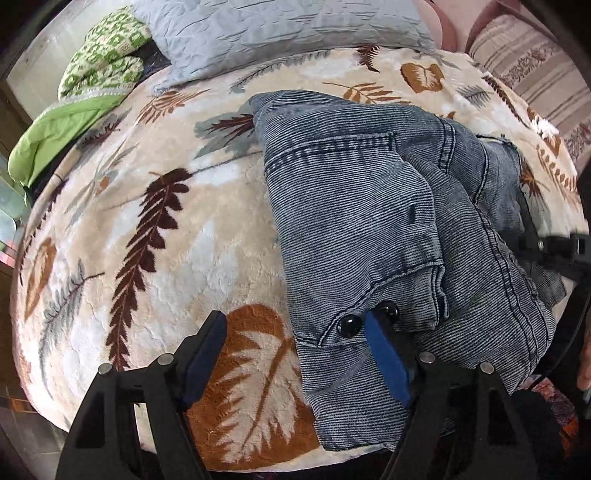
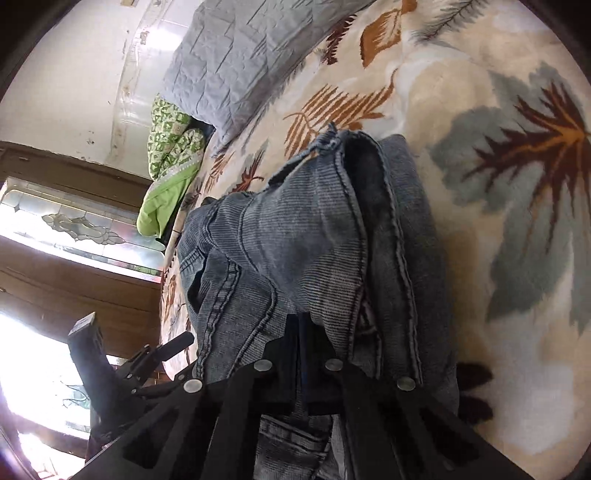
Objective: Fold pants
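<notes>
While the left gripper (image 1: 295, 347) hangs spread wide, one blue pad (image 1: 388, 358) touching the waistband by two black buttons (image 1: 349, 325), the right gripper (image 2: 301, 354) is clamped on a bunched fold of the pants (image 2: 295, 236). Pants (image 1: 369, 221) lie partly folded near the blanket's (image 1: 147, 240) front edge. Grey pillow (image 1: 280, 33) at far edge; green quilt (image 1: 99, 62) at far-left corner.

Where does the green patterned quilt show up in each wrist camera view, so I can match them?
Left wrist: green patterned quilt at upper left, left of the grey pillow.
Right wrist: quilt left of centre, below the pillow.
Shared landmark: the grey pillow beside it.
</notes>
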A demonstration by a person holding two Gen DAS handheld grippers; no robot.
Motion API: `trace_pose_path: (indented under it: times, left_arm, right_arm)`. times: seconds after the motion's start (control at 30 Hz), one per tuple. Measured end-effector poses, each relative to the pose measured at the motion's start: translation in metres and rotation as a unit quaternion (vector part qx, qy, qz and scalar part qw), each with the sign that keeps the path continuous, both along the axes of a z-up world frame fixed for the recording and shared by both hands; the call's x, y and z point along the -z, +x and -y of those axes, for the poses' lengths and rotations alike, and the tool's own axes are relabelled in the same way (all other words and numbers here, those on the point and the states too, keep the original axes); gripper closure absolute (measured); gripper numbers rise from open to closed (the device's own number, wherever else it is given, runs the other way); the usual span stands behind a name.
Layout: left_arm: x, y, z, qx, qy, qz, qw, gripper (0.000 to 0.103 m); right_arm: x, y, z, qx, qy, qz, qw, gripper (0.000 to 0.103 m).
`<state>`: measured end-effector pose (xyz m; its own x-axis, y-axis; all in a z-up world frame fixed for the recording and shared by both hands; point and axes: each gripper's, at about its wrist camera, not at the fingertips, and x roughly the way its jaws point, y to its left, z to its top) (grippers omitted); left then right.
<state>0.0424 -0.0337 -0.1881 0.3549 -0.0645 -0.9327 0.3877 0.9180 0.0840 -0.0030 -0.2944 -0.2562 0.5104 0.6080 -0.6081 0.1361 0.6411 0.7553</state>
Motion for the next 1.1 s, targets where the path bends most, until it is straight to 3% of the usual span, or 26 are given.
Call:
trace_pose_path:
  times: [0.17, 0.27, 0.37, 0.43, 0.53, 0.63, 0.7, 0.73, 0.8, 0.87, 0.93, 1.1]
  left_arm:
    - [-0.001, 0.007, -0.023, -0.046, -0.054, -0.041, 0.9967, 0.023]
    - [-0.014, 0.005, -0.039, -0.063, -0.077, -0.037, 0.9943, 0.023]
    - [-0.027, 0.001, -0.052, -0.062, -0.059, -0.004, 0.9963, 0.022]
    - [-0.03, -0.001, -0.061, -0.066, -0.04, 0.016, 0.9969, 0.021]
    - [-0.024, 0.0, -0.073, -0.073, -0.039, 0.011, 0.9965, 0.021]
    - [-0.003, -0.002, -0.069, -0.061, -0.033, -0.013, 0.9975, 0.021]
    - [0.018, -0.009, -0.057, -0.036, 0.011, -0.032, 0.9988, 0.021]
    - [0.02, -0.012, -0.055, -0.033, 0.015, -0.02, 0.9991, 0.021]
    - [0.015, -0.011, -0.058, -0.033, 0.007, -0.024, 0.9991, 0.021]
    - [0.002, -0.004, -0.063, -0.042, 0.004, -0.013, 0.999, 0.021]
    - [-0.016, 0.003, -0.062, -0.044, -0.005, 0.012, 0.999, 0.021]
    - [-0.048, 0.028, -0.033, -0.025, -0.021, 0.046, 0.9984, 0.021]
  right_arm:
    - [0.009, -0.024, 0.009, 0.01, 0.019, -0.009, 1.0, 0.103]
    - [0.0, -0.031, 0.009, 0.01, -0.004, -0.012, 1.0, 0.103]
    - [-0.025, -0.035, 0.003, 0.001, -0.049, -0.006, 0.999, 0.095]
    - [-0.044, -0.04, 0.0, -0.005, -0.079, 0.01, 0.997, 0.096]
    - [-0.062, -0.047, -0.005, -0.007, -0.086, 0.036, 0.996, 0.096]
    - [-0.055, -0.047, -0.015, -0.017, -0.099, 0.027, 0.995, 0.095]
    - [-0.031, -0.036, -0.028, -0.032, -0.111, -0.024, 0.993, 0.097]
    - [-0.024, -0.034, -0.028, -0.027, -0.103, -0.033, 0.994, 0.097]
    - [-0.025, -0.032, -0.019, -0.012, -0.074, -0.044, 0.996, 0.097]
    - [-0.039, -0.025, -0.018, -0.012, -0.094, -0.045, 0.994, 0.094]
    - [-0.061, -0.016, -0.02, -0.013, -0.119, -0.018, 0.993, 0.095]
    - [-0.095, 0.022, -0.033, -0.017, -0.127, 0.031, 0.991, 0.095]
